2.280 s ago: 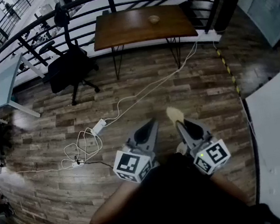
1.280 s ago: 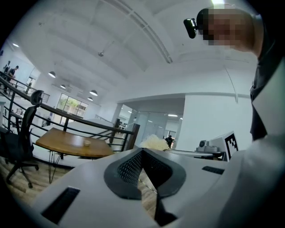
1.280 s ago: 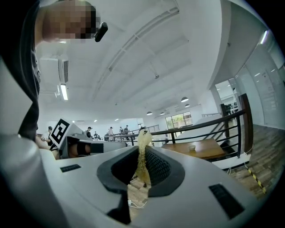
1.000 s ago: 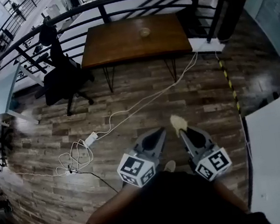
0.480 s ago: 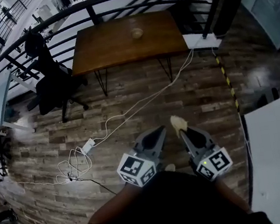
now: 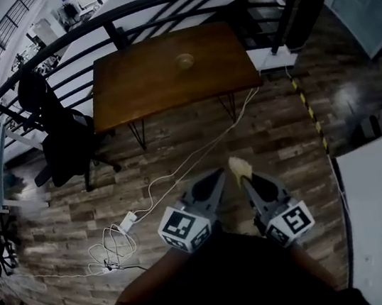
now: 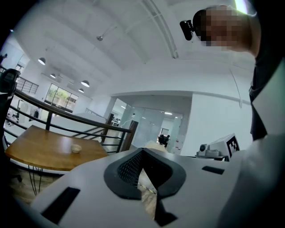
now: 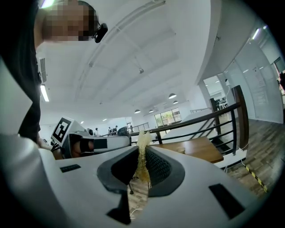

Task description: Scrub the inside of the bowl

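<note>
From the head view, you hold both grippers close to your body over the wood-plank floor (image 6: 281, 134). The bowl (image 6: 184, 61) sits well apart from them, near the middle of the brown tabletop (image 6: 138, 92) by the black railing (image 6: 153, 3). An office chair (image 6: 59, 137) stands to the left of that tabletop, and a white cable (image 6: 179, 166) trails across the floor.

Only the gripper views show how the jaws stand. In the left gripper view, your left gripper (image 7: 142, 152) is clenched tip to tip with nothing between its pads, and the bowl (image 7: 76, 148) appears as a small pale dish on the tabletop (image 7: 35, 149). In the right gripper view, your right gripper (image 8: 143, 150) is clamped on a yellowish fibrous scrubber (image 8: 143, 139), which stands upright and pokes past the tips. That view shows the tabletop (image 8: 196, 149), but the bowl cannot be made out there. The head view shows the scrubber (image 6: 241, 167) only as a pale tuft at the right gripper's (image 6: 242, 178) tip, beside the left gripper (image 6: 216, 175).
</note>
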Available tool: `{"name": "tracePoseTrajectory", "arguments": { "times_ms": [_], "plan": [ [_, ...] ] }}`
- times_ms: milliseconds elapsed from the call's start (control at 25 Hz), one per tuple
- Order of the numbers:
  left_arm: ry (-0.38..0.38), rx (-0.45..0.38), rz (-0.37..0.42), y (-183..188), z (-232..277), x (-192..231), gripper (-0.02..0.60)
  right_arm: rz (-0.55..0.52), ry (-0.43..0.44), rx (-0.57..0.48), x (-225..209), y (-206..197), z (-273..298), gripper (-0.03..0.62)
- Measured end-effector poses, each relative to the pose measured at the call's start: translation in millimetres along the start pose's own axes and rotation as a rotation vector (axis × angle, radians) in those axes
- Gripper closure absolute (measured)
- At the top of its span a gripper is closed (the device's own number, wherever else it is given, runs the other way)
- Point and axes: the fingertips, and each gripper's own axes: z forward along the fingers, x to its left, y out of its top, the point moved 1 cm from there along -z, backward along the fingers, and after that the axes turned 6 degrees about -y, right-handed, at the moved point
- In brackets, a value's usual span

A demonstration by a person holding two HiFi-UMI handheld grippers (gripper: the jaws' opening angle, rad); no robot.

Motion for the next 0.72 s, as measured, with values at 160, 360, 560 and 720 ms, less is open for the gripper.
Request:
{"name": "tracePoseTrajectory", "arguments": {
  "times_ms": [160,360,560,720],
  "plan": [
    [-0.005,0.009,-0.002,13,-11,58,0.584,0.023,0.005,0.005,16,7,59,0.545],
    [0.008,-0.014,-0.009,32,-26,112,0.584,-0.017,0.031,-0.02,37,19,116,0.545],
    [0.028,-0.026,-0.019,45,-33,146,0.584,-0.047,0.05,-0.014,40,24,150,0.545],
    [0.039,-0.053,-0.028,55,-31,168,0.584,-0.022,0.093,-0.001,43,32,175,0.545]
  ]
}}
